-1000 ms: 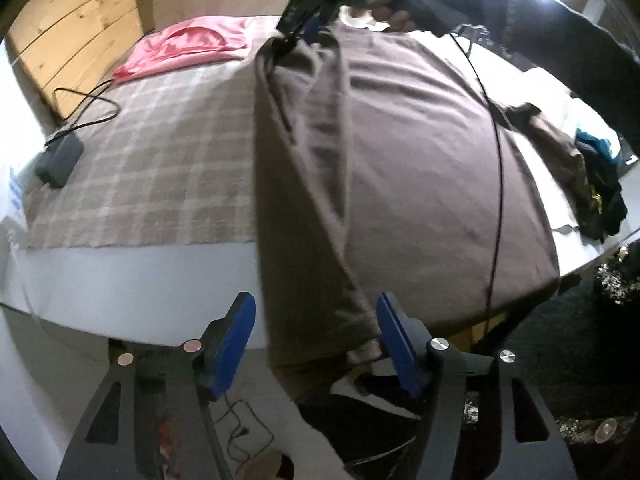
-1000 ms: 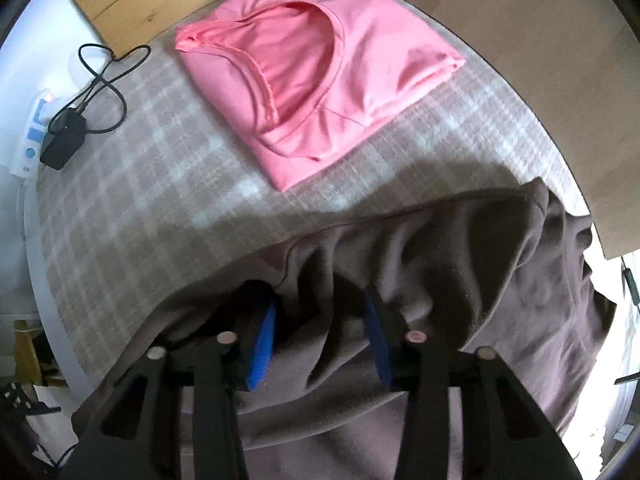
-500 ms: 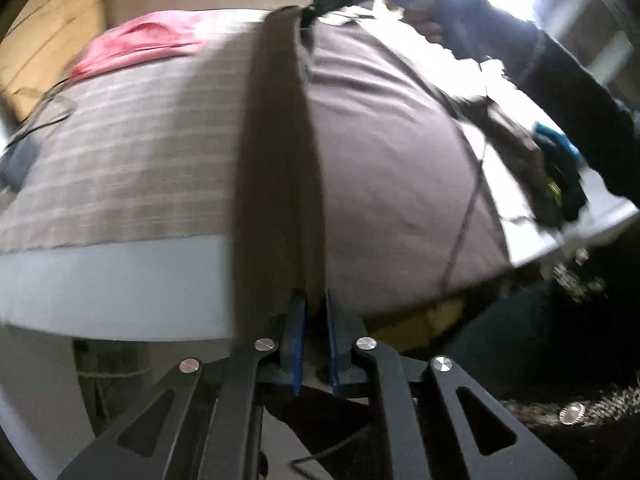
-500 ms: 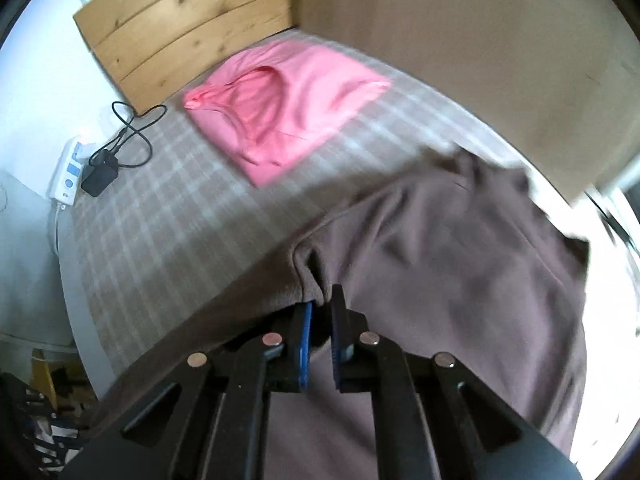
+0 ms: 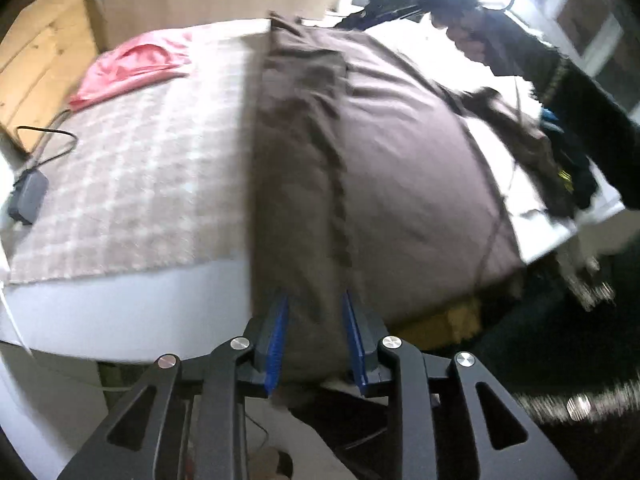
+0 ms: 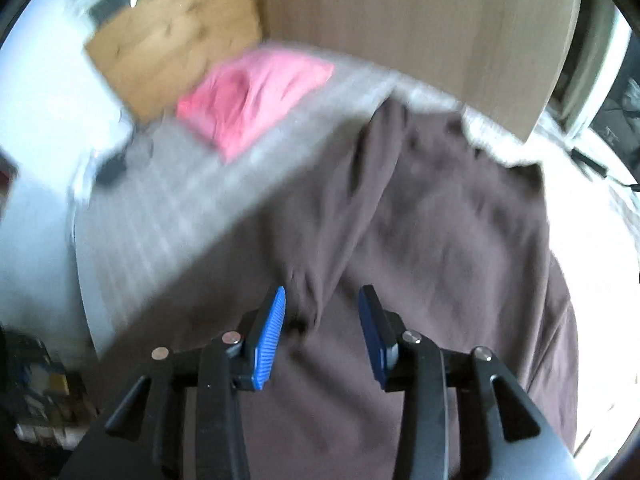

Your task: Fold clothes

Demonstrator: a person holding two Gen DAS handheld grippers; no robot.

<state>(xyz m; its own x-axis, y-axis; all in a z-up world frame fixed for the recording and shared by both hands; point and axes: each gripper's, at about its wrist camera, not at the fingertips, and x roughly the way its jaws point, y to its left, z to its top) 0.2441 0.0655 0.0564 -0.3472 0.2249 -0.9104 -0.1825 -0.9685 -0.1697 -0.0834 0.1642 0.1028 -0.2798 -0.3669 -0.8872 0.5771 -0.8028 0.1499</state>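
Observation:
A brown garment [image 5: 400,152] lies spread over the bed, with a long strip of its left side folded inward [image 5: 296,152]. My left gripper [image 5: 314,316] is open at the near hem, and the folded strip lies between its blue pads. My right gripper [image 6: 322,308] is open at the far end of the garment [image 6: 440,240], with a bunched fold between its pads. In the left wrist view the right gripper [image 5: 384,12] shows at the garment's far corner, held by a dark-sleeved hand.
A pink garment [image 5: 132,68] lies folded at the far left of the checked bed cover [image 5: 140,184]; it also shows in the right wrist view [image 6: 256,96]. A black charger with cable [image 5: 28,196] lies at the left edge. Dark clothes [image 5: 560,176] are piled on the right. A wooden headboard [image 6: 172,44] stands behind.
Both grippers were shut on the brown garment half a second ago and have now opened. The folded strip now lies on the garment.

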